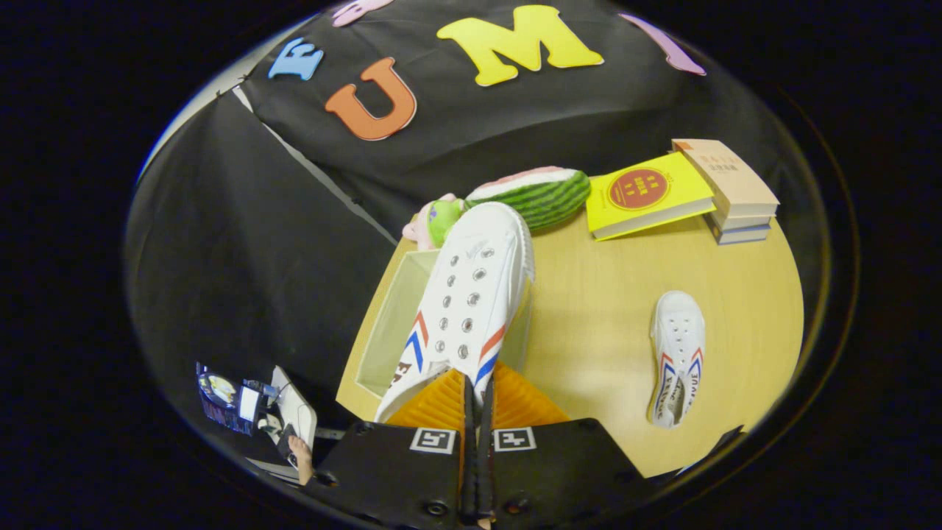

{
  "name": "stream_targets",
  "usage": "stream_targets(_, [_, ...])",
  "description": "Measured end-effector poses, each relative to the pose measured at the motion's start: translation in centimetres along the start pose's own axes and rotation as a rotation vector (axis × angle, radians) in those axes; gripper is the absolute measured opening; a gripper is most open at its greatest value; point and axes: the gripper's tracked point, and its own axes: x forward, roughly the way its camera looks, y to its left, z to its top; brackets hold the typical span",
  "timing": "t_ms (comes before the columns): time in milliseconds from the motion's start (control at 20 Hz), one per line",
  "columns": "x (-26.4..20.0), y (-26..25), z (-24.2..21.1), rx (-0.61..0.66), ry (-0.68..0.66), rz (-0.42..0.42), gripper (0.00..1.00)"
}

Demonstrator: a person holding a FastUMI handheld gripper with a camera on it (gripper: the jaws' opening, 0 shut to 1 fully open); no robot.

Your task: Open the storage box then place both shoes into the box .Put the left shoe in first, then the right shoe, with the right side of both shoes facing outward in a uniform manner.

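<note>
While the gripper pinches one shoe by its heel, toe forward over the open storage box, ready for lowering, the other shoe waits on the desk.

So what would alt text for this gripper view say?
The gripper is shut on a white shoe, holding it over an open box on a wooden table. A second shoe lies on the table beside it.
</note>
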Motion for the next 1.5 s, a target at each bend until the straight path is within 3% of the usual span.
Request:
stream_targets(250, [5.0,4.8,-0.3,0.074,0.001,0.038,0.05])
stream_targets(500, [10.8,6.6,-1.1,0.059,-0.013,-0.039,0.05])
stream_targets(750, [15.4,8.7,-3.1,0.056,0.008,-0.027,0.06])
stream_targets(1200, [18.6,8.4,-4.9,0.069,0.062,-0.049,0.06])
stream_targets(1250, [18.2,9.2,-5.2,0.036,0.067,-0.017,0.18])
stream_targets(1300, [17.5,8.6,-4.2,-0.026,0.04,-0.042,0.3])
stream_targets(1350, [17.0,6.7,-3.5,-0.098,0.017,-0.128,0.35])
stream_targets(1400, [15.7,5.2,-2.7,-0.162,-0.012,-0.187,0.51])
stream_targets(1500, [13.2,5.0,-2.5,-0.203,-0.027,-0.227,0.82])
